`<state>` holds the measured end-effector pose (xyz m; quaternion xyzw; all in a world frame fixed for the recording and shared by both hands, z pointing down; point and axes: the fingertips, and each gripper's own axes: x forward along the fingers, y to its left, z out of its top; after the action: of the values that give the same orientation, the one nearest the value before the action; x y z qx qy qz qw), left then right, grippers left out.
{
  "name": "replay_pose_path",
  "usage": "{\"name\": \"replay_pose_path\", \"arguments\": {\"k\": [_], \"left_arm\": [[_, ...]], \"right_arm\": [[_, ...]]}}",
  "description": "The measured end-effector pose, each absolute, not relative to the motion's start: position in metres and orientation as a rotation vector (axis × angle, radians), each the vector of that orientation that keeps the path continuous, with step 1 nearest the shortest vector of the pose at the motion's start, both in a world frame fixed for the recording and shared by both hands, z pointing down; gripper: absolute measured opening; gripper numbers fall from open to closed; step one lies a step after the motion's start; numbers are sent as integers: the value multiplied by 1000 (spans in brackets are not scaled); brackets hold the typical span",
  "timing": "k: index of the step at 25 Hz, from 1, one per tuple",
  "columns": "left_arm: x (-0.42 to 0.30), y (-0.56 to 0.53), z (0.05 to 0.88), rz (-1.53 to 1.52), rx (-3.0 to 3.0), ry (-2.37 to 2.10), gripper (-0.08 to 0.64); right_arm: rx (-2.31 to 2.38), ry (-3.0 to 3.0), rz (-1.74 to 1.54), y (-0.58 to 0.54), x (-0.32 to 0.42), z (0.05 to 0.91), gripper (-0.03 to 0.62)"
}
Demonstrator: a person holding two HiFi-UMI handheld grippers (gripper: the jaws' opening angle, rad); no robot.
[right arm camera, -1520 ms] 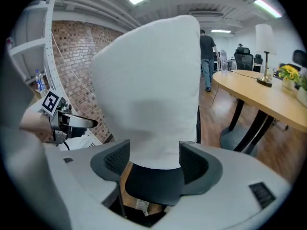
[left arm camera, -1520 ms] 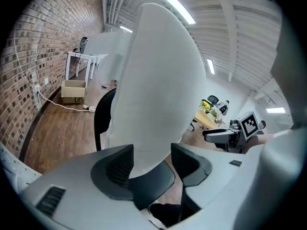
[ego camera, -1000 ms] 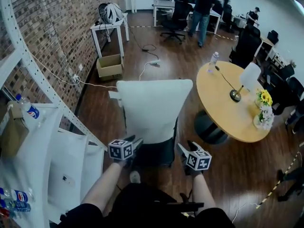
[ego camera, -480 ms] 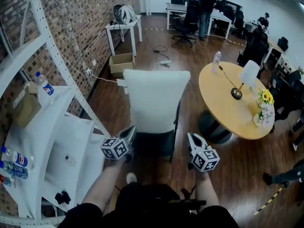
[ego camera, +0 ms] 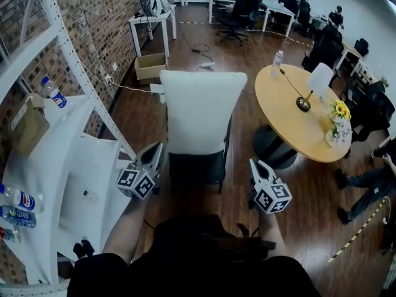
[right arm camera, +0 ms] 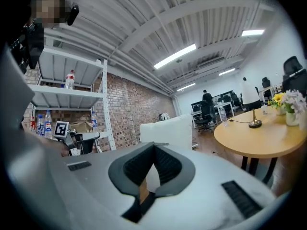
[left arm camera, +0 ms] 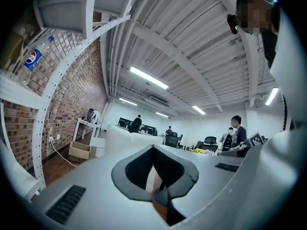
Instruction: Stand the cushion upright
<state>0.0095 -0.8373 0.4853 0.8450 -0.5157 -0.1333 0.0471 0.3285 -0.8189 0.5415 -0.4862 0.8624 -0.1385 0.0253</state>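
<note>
Since a second ago, the left gripper (ego camera: 154, 152) has been drawn back and raised at the left of the chair (ego camera: 197, 173), its fingers (left arm camera: 132, 169) shut together on nothing. The cushion (ego camera: 203, 113) is stood upright on the chair. The right gripper (ego camera: 255, 166), at the chair's right, is likewise closed and empty. The chair's base is hidden by the person's dark clothing.

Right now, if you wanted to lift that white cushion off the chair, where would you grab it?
Probably its left and right edges, pinched from both sides at once: the cushion stands upright on the black chair, broad and soft, with both edges exposed.
</note>
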Motion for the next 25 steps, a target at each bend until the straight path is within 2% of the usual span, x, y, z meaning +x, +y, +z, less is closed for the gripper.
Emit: {"name": "replay_pose_path", "arguments": {"k": [7, 25], "left_arm": [[-16, -830, 491, -422, 2567, -1562, 2], [-14, -795, 503, -359, 2671, -1550, 2]], "right_arm": [[-1526, 2603, -448, -813, 308, 546, 3], [-1515, 2608, -429, -781, 278, 549, 2]]}}
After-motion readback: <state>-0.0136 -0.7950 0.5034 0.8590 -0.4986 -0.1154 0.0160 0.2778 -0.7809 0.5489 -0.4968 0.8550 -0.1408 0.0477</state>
